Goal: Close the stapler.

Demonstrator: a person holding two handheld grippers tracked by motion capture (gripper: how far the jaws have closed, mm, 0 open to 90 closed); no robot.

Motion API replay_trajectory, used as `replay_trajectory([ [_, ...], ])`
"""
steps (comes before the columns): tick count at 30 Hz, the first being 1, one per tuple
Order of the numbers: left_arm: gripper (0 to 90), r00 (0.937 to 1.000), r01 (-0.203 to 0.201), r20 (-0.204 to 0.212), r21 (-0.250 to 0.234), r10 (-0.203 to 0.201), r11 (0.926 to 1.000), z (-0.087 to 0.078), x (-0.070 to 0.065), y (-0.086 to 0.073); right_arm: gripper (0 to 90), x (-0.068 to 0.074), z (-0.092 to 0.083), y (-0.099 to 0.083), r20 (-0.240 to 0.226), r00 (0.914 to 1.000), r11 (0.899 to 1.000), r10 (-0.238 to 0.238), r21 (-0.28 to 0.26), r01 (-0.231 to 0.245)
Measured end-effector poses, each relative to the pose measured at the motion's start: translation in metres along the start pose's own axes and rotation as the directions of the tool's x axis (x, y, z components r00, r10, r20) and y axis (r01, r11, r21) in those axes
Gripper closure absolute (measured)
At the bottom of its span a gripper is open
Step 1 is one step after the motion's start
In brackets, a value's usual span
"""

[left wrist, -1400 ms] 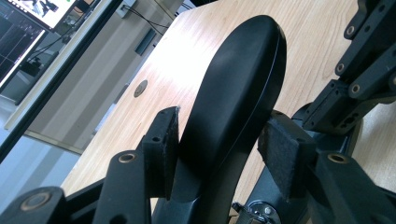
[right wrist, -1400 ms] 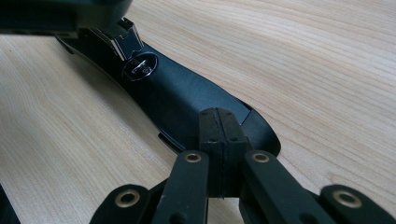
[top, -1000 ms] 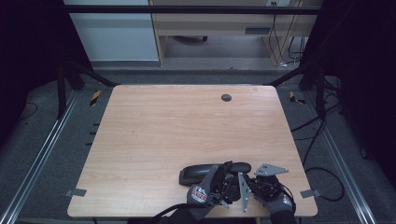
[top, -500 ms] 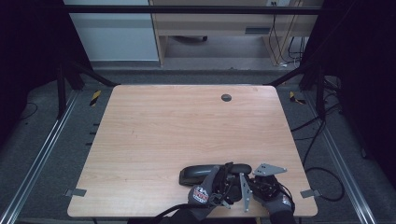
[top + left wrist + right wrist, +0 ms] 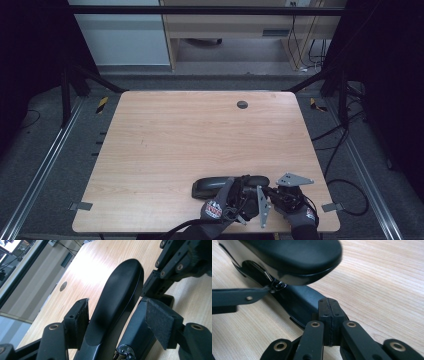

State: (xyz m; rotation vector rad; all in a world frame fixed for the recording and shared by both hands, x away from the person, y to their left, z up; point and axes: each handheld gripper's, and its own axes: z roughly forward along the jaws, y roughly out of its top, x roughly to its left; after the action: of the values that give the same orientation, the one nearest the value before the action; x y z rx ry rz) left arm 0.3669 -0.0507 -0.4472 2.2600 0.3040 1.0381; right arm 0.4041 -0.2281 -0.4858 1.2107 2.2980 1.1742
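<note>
The long black plastic stapler [image 5: 220, 185] lies lengthwise across the wooden bench's [image 5: 200, 140] near edge; left tongs [image 5: 112, 322] have just been opening around it, right tongs [image 5: 329, 322] clenched.

**Table and what lies on it**

You work at a light wood-grain table [image 5: 165, 150] with rounded corners, standing on dark grey floor [image 5: 45, 165] between metal rails. A small dark round grommet [image 5: 242, 104] sits in the top near your far edge, right of centre. A black stapler [image 5: 220, 184] lies on the table close to your near edge, right of centre, its long side running across the table and its upper arm raised off the base.
</note>
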Motion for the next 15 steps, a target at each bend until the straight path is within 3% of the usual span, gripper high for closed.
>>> replay_trajectory([
  [3,33.8,0.9993,0.005,0.038,-0.014,-0.005,0.9999,-0.006,0.003,0.002,90.0,-0.002,-0.001,0.000,0.008,1.0000,1.000,0.003,-0.014,-0.003],
  [15,33.8,0.9931,0.083,0.089,-0.073,-0.076,0.9939,-0.031,0.028,0.003,90.0,-0.010,-0.010,0.003,0.046,0.9987,0.998,0.022,-0.064,-0.019],
])
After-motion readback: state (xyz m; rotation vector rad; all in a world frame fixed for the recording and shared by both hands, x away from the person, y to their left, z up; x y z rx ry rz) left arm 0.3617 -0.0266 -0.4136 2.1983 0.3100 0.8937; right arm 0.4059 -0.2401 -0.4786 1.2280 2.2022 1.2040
